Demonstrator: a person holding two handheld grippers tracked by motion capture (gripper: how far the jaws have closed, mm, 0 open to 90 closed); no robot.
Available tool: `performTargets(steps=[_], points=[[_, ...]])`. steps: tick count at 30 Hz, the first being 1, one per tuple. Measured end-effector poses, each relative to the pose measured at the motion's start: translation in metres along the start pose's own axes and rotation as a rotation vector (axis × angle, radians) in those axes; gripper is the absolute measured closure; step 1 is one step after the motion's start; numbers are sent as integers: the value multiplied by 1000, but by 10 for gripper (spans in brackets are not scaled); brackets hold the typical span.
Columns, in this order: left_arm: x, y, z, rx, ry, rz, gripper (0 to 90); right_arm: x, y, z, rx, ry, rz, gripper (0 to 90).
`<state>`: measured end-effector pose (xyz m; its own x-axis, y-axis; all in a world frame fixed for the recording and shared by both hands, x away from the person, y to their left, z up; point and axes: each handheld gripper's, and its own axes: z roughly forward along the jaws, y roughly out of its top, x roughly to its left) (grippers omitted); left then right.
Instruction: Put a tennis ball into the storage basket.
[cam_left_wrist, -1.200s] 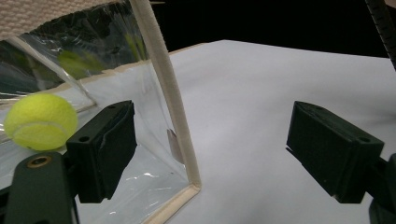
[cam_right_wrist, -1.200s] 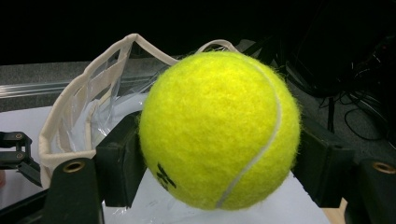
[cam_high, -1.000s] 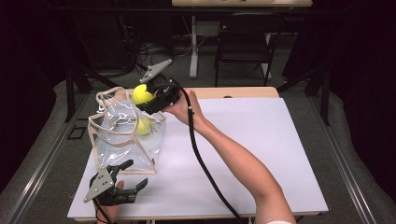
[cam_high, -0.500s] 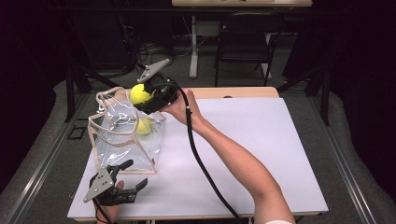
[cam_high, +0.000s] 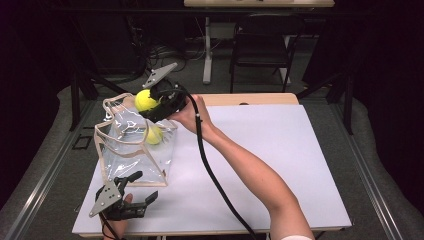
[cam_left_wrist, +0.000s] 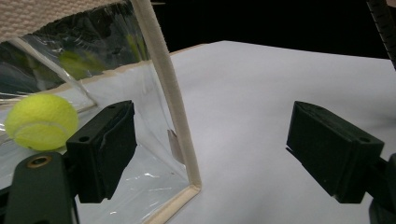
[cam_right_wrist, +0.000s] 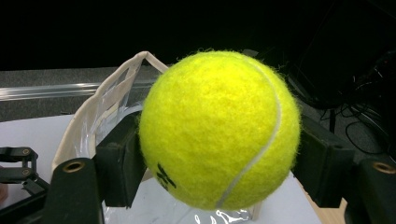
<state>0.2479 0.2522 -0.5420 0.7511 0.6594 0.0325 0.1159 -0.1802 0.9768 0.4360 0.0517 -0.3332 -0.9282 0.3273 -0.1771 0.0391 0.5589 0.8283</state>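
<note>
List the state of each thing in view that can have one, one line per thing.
Right gripper: shut on a tennis ball, above the bag's mouth.
Held tennis ball: clamped between the fingers.
Second tennis ball: inside the bag.
Clear bag: upright, top open.
Left gripper: open, bag's front corner edge between its fingers, unpressed.

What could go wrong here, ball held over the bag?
1. The right tongs grip the tennis ball above the rim of the clear bag. The opening looks narrow and slumped, so a release slightly off could bounce the ball off the rim onto the table.
2. The left tongs stand open by the bag's corner, not clamping it, so the bag may tip or slide on impact.
3. A second tennis ball already inside may deflect the drop.
</note>
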Motion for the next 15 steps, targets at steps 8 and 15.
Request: performTargets(steps=[8, 15], points=[[0, 0, 0, -1, 0, 0, 156, 3, 2, 3, -2, 3, -3, 264], [0, 0, 0, 1, 0, 0, 156, 4, 4, 5, -6, 8, -7, 264]])
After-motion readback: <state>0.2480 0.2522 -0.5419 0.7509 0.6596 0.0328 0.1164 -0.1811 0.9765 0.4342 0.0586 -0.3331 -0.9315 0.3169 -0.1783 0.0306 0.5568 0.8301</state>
